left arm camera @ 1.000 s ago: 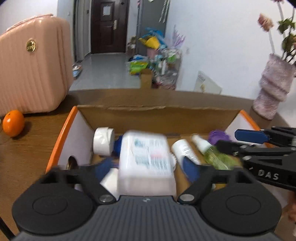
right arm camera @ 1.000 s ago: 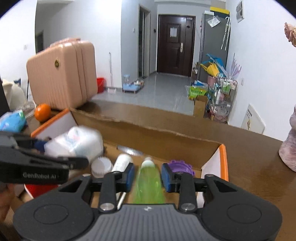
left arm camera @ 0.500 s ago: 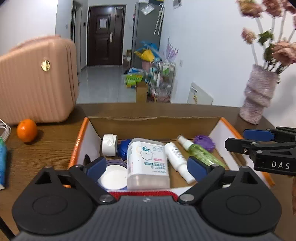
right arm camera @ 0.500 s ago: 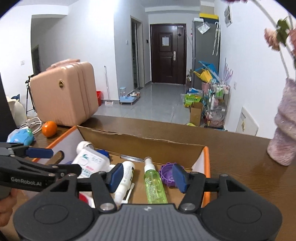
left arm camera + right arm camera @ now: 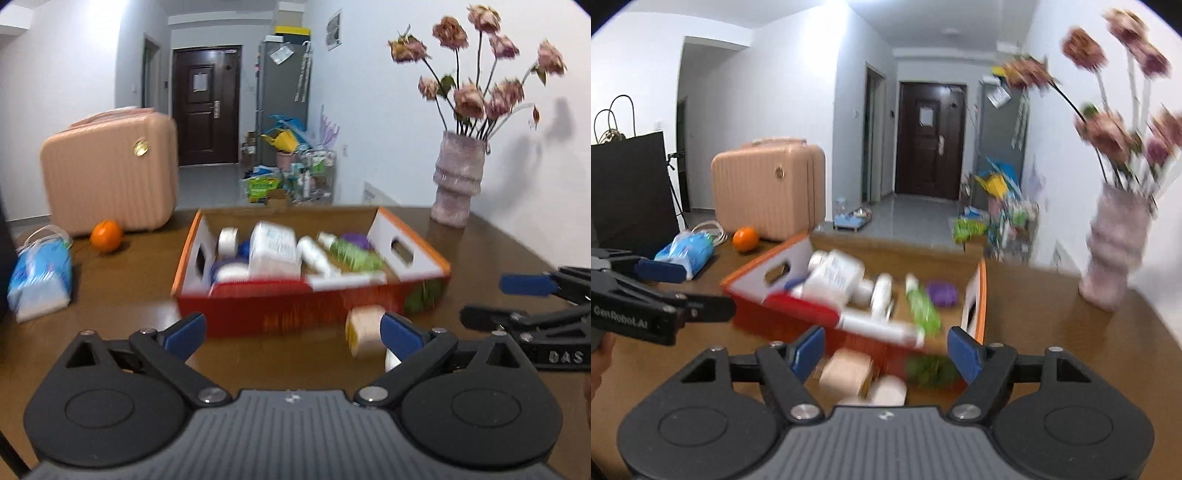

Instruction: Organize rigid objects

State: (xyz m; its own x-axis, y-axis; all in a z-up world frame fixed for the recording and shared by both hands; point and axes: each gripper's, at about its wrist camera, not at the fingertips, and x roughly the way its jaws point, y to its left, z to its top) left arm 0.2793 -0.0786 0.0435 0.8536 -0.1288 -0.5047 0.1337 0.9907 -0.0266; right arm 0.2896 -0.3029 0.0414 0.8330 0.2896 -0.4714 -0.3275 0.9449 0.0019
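a: where do the two grippers sit?
b: both hang above the brown table (image 5: pixel 122 280), on the near side of the box. the left gripper (image 5: pixel 291 332) has its blue fingers spread wide with nothing between them. the right gripper (image 5: pixel 886 350) is the same, jaws apart and empty.

a: and the things being organized?
b: most lie in the cardboard box (image 5: pixel 410 254), the one with orange edges and a red front. in it, from the left wrist view: a white roll (image 5: pixel 227 242) standing on edge by the left wall, a big white bottle with a printed label (image 5: pixel 273 249) in the middle, a slim white tube (image 5: pixel 314 254) just to its right, then a green spray bottle (image 5: pixel 351 253) lying flat, and a purple round piece (image 5: pixel 356 240) at the far right corner. a blue item sits low by the roll, but it is too blurred to name.

a: anything outside the box?
b: yes, a cream-coloured jar (image 5: pixel 847 371) lies on the table just in front of the box's red wall, with a white cap-like thing (image 5: pixel 888 393) touching or nearly touching it; blur makes that hard to settle.

a: the rest of the table?
b: an orange (image 5: pixel 106 236) beside a pink suitcase (image 5: pixel 110 177), a blue tissue pack (image 5: pixel 40 277) at the left, and a vase of dried flowers (image 5: pixel 458 181) at the far right.
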